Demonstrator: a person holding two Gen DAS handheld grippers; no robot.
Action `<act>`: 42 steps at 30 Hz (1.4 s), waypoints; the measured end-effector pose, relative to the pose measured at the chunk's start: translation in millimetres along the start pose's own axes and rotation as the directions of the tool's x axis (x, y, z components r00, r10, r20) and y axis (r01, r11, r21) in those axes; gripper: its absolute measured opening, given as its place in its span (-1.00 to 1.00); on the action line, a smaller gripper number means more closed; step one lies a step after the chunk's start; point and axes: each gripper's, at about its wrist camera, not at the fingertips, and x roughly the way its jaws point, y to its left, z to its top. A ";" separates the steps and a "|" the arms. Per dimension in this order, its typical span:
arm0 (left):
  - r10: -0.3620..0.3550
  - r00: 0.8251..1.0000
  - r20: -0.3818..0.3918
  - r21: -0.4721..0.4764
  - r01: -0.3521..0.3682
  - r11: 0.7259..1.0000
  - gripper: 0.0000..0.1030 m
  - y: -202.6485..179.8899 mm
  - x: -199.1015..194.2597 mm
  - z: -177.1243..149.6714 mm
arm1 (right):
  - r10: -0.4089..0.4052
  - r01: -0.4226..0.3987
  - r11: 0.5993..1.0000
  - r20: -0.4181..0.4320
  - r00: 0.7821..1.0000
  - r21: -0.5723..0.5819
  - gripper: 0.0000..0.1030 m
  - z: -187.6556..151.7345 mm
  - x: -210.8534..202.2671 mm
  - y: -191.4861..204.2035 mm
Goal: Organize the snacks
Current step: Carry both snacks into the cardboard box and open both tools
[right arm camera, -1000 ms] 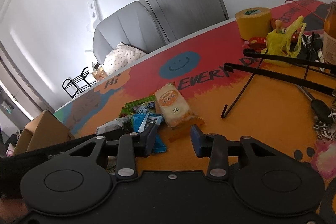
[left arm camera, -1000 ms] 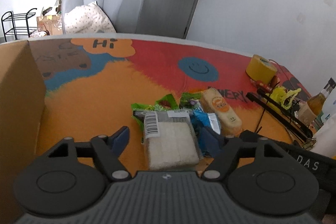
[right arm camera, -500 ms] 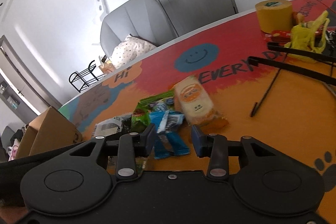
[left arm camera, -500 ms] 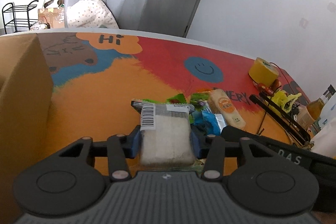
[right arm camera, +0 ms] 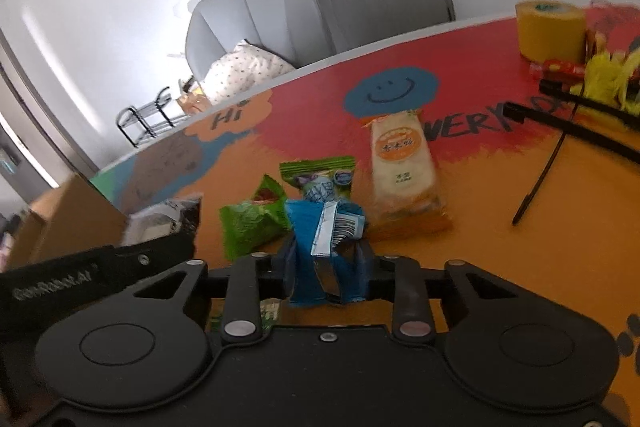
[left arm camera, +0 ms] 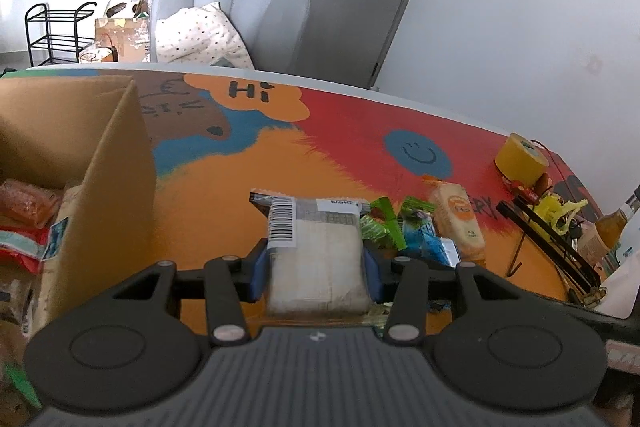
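The left tool (left arm camera: pixel 316 273) was clenched on the pale barcoded snack pack (left arm camera: pixel 316 259). The cardboard box (left arm camera: pixel 100 163) stood just to that tool's left, with a few packets already lying inside. The right tool (right arm camera: pixel 326 267) gripped the blue wrapper (right arm camera: pixel 324 239). Ahead of it on the tabletop (right arm camera: pixel 500 267) lay two green packets (right arm camera: pixel 256 223) and, ahead to its right, an orange-labelled cracker pack (right arm camera: pixel 402 167). By my reading the sorting was partly done: two snacks in hand, three left to collect.

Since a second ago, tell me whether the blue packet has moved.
Yes. The blue packet lay flat left of the orange rice-cracker pack; now it stands clamped in the right gripper jaws, nearer the camera.
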 end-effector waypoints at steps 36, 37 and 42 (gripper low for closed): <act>0.075 0.985 0.157 -0.098 -0.060 0.993 -0.10 93.4 -113.5 14.9 | 0.205 -0.186 0.967 0.098 0.974 -0.175 -0.53 3.9 -39.7 136.2; 0.081 0.984 0.161 -0.102 -0.065 0.993 -0.10 98.1 -115.4 15.4 | 0.209 -0.189 0.965 0.096 0.973 -0.180 -0.53 3.4 -38.7 140.4; 0.102 0.982 0.157 -0.124 -0.083 0.989 -0.10 116.3 -121.0 16.8 | 0.228 -0.207 0.955 0.081 0.970 -0.214 -0.53 -1.0 -38.3 161.7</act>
